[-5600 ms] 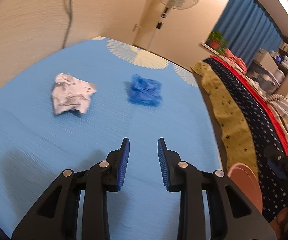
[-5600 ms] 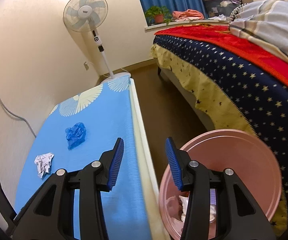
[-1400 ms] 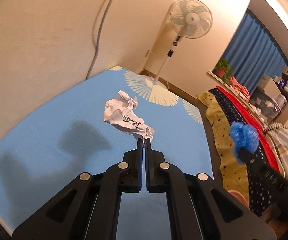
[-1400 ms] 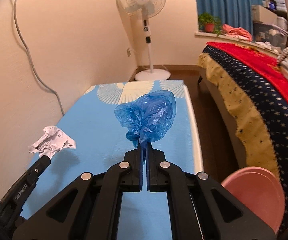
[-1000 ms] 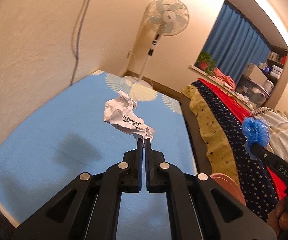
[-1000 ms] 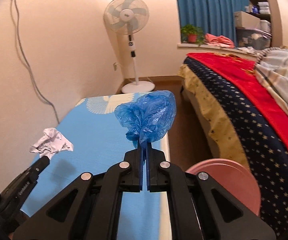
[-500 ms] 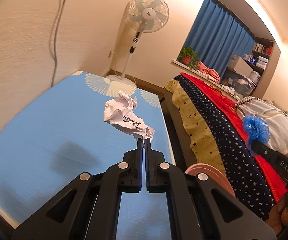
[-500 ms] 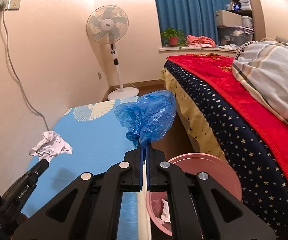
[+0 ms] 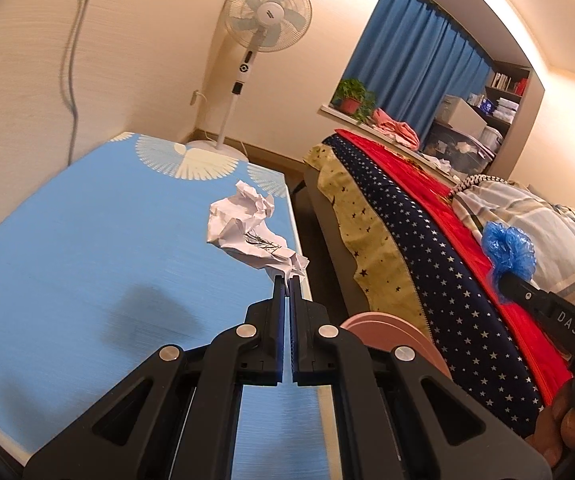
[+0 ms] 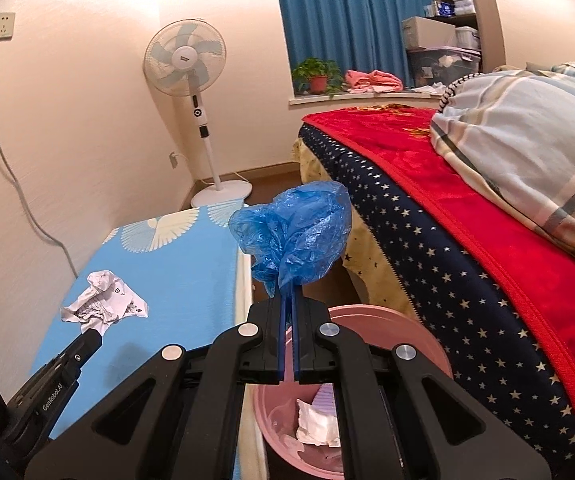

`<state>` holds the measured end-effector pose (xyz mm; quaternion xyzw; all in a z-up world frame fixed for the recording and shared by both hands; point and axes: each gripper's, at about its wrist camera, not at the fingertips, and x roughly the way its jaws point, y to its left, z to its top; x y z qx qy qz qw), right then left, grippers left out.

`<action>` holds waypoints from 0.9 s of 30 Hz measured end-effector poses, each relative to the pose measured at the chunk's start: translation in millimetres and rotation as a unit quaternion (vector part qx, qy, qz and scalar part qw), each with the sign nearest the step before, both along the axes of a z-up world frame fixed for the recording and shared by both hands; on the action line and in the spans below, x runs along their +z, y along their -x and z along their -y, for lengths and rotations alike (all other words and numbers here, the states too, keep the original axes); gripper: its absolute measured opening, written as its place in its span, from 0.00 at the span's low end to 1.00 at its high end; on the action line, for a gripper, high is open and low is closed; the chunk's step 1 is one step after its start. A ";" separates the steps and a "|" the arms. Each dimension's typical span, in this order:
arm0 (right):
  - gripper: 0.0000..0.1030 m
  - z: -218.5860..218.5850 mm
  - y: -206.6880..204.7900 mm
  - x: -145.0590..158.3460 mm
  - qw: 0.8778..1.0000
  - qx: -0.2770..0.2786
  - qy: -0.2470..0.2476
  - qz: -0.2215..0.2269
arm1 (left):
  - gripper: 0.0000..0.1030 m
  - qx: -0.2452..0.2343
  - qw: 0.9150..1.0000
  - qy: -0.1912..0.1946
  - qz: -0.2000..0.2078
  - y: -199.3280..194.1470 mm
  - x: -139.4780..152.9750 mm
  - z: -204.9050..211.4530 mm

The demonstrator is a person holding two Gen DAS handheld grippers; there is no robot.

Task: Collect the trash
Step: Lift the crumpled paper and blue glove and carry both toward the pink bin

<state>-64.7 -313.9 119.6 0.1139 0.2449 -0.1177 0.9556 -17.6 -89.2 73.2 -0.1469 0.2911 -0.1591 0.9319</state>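
Blue mat [image 9: 87, 248] (bedroom floor); hand-held grippers clamp crumpled paper [image 9: 247, 228], plastic bag [image 10: 295, 236].

A white standing fan [image 10: 185, 60] stands in the far corner. Blue curtains [image 10: 343, 12] hang behind a potted plant [image 10: 317, 74] on the windowsill. At right, a bed [image 10: 467, 216] carries a red blanket.

Round pink plastic bin [image 10: 427, 344] half hidden behind gripper frame, its white scraps unidentifiable, shelf items [image 9: 503, 92] too small.
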 end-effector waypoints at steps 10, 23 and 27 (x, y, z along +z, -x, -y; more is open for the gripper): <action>0.02 16.8 -0.7 -5.4 1.000 -0.023 -0.007 -0.005 | 0.02 -0.021 1.000 0.000 -0.007 -2.1 -5.9 23.9; 0.02 32.7 -3.8 -17.9 0.998 -0.056 -0.016 -0.024 | 0.02 -0.056 0.998 -0.009 -0.018 -5.5 -17.6 56.1; 0.02 38.4 -6.2 -23.1 0.997 -0.065 -0.019 -0.032 | 0.02 -0.066 0.997 -0.009 -0.029 -8.9 -24.4 64.4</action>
